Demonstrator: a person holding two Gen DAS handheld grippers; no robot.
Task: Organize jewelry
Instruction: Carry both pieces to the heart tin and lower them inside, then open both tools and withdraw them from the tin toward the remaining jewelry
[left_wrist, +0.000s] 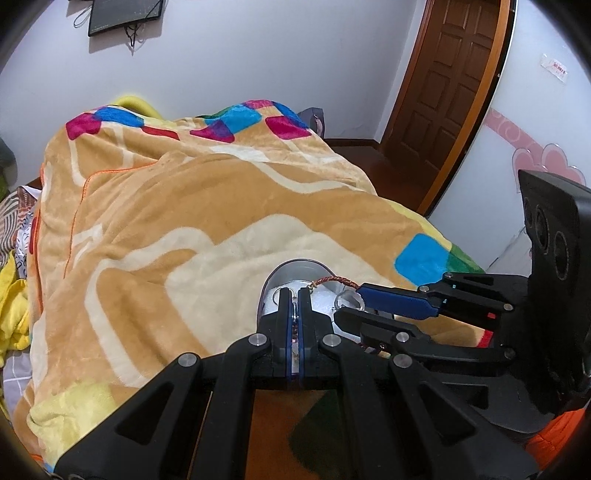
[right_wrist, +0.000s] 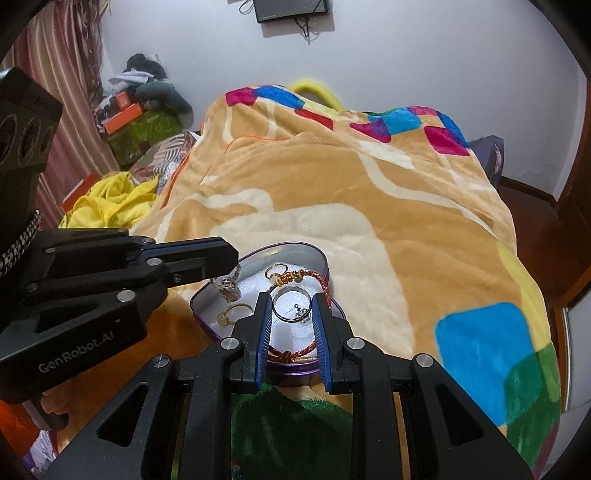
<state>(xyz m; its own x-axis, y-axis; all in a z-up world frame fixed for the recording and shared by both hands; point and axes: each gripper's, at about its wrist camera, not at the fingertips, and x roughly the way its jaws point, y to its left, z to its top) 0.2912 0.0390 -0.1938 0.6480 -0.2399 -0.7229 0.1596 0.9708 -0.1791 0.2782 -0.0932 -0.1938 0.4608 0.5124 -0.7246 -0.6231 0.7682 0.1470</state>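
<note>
Over a purple heart-shaped tin (right_wrist: 258, 258) of rings on the orange blanket (right_wrist: 369, 206), my left gripper (left_wrist: 294, 295) is clenched tight, empty as far as I see; my right gripper (right_wrist: 291, 306) grasps a silver ring (right_wrist: 291, 304).

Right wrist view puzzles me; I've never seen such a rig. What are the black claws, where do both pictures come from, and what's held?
A person holds two handheld grippers, each with a fisheye camera looking along its fingers. One picture comes from the left gripper, the other from the right gripper. On a patterned blanket lies a purple heart-shaped tin with a gold ring and a red braided bracelet. The right gripper appears to clamp a plain silver ring. The left gripper is shut by a patterned silver ring; whether it pinches it is unclear.
</note>
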